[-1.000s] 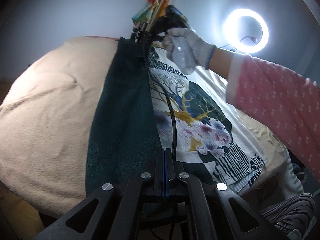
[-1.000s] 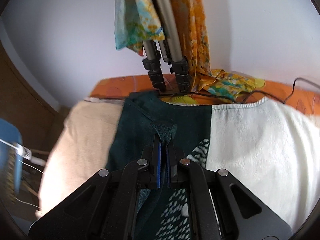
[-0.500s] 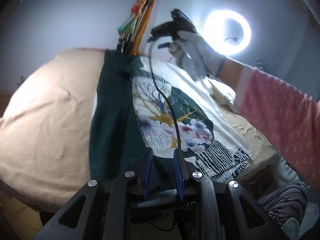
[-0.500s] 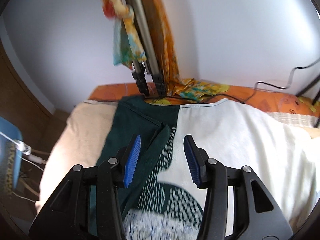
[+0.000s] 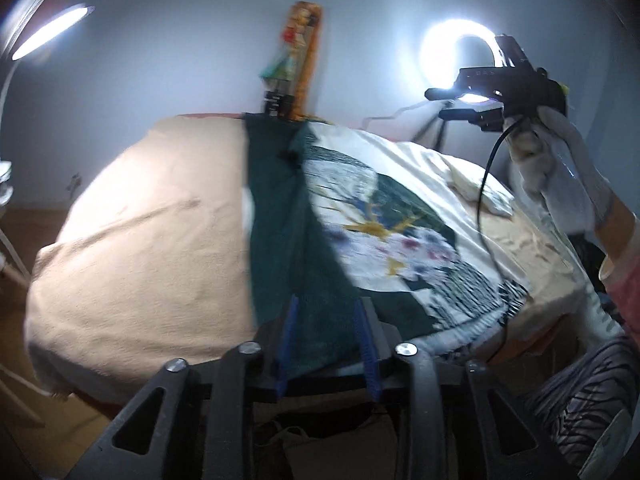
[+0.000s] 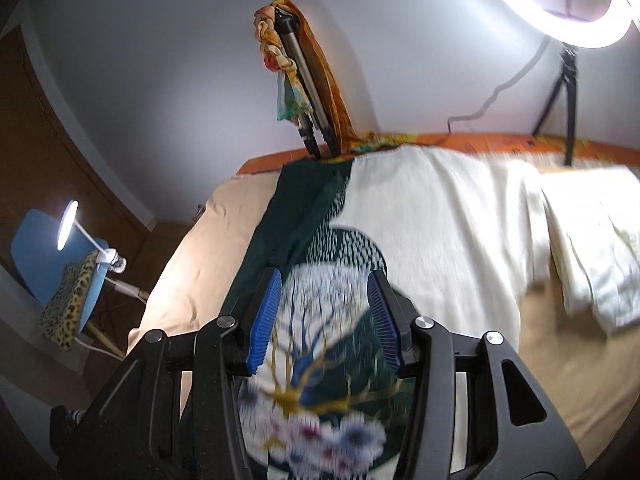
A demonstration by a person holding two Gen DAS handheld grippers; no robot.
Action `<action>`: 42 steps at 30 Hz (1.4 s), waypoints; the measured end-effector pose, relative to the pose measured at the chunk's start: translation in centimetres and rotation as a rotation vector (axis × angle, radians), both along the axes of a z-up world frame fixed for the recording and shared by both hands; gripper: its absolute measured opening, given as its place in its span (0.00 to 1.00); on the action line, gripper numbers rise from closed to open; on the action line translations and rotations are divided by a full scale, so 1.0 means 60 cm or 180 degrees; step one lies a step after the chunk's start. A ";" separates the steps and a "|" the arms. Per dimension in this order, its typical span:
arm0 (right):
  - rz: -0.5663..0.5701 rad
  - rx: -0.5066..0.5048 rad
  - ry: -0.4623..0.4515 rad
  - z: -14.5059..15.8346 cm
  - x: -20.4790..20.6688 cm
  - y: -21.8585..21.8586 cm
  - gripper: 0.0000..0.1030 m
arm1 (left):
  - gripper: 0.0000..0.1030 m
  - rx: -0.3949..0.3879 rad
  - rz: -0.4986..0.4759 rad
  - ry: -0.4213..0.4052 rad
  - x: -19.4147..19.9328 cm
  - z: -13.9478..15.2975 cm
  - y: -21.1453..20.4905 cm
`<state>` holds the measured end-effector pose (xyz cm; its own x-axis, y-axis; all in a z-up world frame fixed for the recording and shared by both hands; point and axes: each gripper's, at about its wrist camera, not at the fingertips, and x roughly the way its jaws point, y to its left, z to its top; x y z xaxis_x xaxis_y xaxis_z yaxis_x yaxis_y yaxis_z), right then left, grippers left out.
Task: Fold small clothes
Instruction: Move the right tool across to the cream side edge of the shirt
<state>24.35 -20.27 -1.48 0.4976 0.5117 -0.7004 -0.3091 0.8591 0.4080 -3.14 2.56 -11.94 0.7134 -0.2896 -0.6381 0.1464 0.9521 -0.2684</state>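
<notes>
The left gripper (image 5: pixel 329 344), jaws opening over the dark green folded-over edge of the printed T-shirt (image 5: pixel 384 236) spread on the beige-covered bed (image 5: pixel 140 240), gripped nothing, while the right gripper (image 6: pixel 324 316) hung above with jaws apart and empty.

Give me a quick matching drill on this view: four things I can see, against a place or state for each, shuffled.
Things:
1. dark green folded strip
2. ring light
3. cream folded cloth
4. right gripper

Descriptions:
A. lit, at the far right on a tripod
B. jaws apart, nothing between them
C. lies along the printed shirt's left side
D. on the bed, right of the shirt

Pairs: 1-C, 2-A, 3-D, 4-B
</notes>
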 end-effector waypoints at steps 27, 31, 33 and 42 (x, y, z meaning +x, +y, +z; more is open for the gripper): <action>-0.0730 0.0381 -0.0027 -0.020 -0.168 -0.270 0.46 | 0.26 0.0239 -0.0550 -0.0001 0.057 -0.016 -0.153; -0.0812 0.0368 0.0009 -0.025 -0.168 -0.308 0.46 | 0.26 0.0281 -0.0796 -0.0094 0.063 0.003 -0.224; -0.0854 0.0350 0.0024 -0.030 -0.169 -0.330 0.46 | 0.26 0.0276 -0.0956 -0.0104 0.069 0.007 -0.270; -0.1063 0.0229 0.0168 -0.071 -0.173 -0.440 0.50 | 0.32 0.0422 -0.1422 -0.0211 0.090 0.004 -0.442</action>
